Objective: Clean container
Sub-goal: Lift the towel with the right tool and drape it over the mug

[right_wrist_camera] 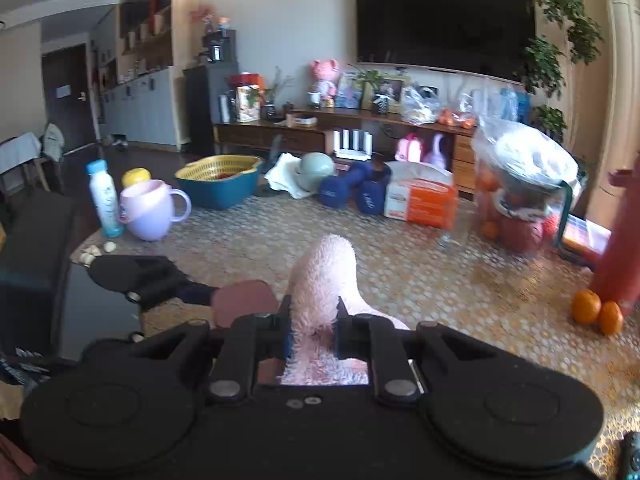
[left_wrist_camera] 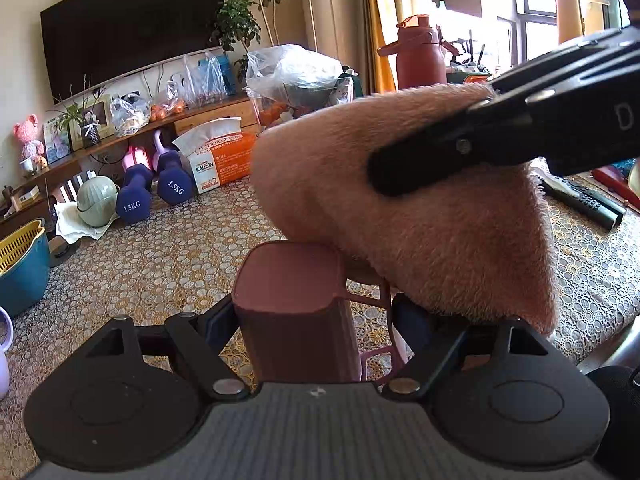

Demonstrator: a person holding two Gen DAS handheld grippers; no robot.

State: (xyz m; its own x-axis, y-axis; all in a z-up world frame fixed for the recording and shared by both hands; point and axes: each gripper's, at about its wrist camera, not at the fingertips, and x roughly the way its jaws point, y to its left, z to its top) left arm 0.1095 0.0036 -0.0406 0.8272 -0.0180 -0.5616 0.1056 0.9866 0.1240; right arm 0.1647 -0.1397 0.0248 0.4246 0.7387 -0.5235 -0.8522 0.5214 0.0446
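1. Pink fluffy cloth (right_wrist_camera: 324, 280) is pinched between the nearly closed jaws of the right hand-held gripper (right_wrist_camera: 313, 320), which grips it firmly; no earlier view shows how the jaws got there.
2. Seen from the left wrist, the same cloth (left_wrist_camera: 420, 220) hangs above and just to the right of the container, with the right hand-held gripper (left_wrist_camera: 500, 136) reaching in from the right.
3. Dusty-rose container (left_wrist_camera: 292, 292), the thing to be cleaned, stands upright between the fingers of the left hand-held gripper (left_wrist_camera: 312, 320), whose jaws stand about half open around it; whether the pads press on its walls cannot be told.
4. From the right wrist, the container (right_wrist_camera: 244, 300) shows just left of the cloth, with the left hand-held gripper (right_wrist_camera: 160, 280) beside it.
5. Beneath the container lies the desk (left_wrist_camera: 160, 264) with its patterned lace cover.
6. Well behind the container on the desk sit two blue dumbbells (left_wrist_camera: 156, 192) and an orange tissue box (left_wrist_camera: 220, 160).
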